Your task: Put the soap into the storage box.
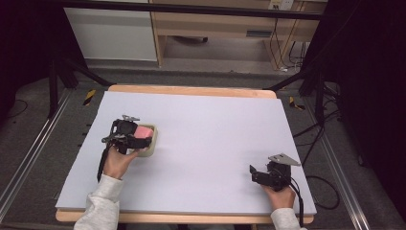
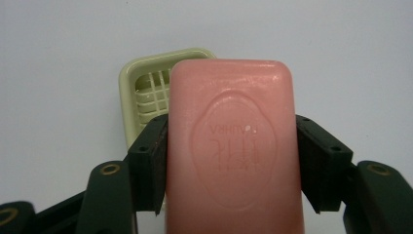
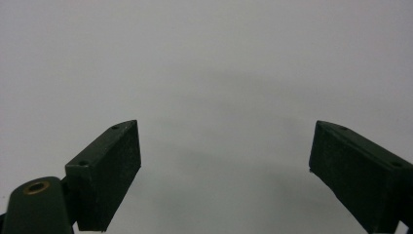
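Observation:
A pink bar of soap with an embossed oval stamp is clamped between the two black jaws of my left gripper. Behind and below it lies a pale green soap dish with a slatted grid floor, partly hidden by the bar. From above, the left gripper holds the soap over the dish at the table's left middle. At the front right, my right gripper stands open over bare white surface, jaws wide apart with nothing between them.
The white board covers a wooden table. Black frame legs and cables lie on the floor to both sides, with a wooden desk behind the table's far edge.

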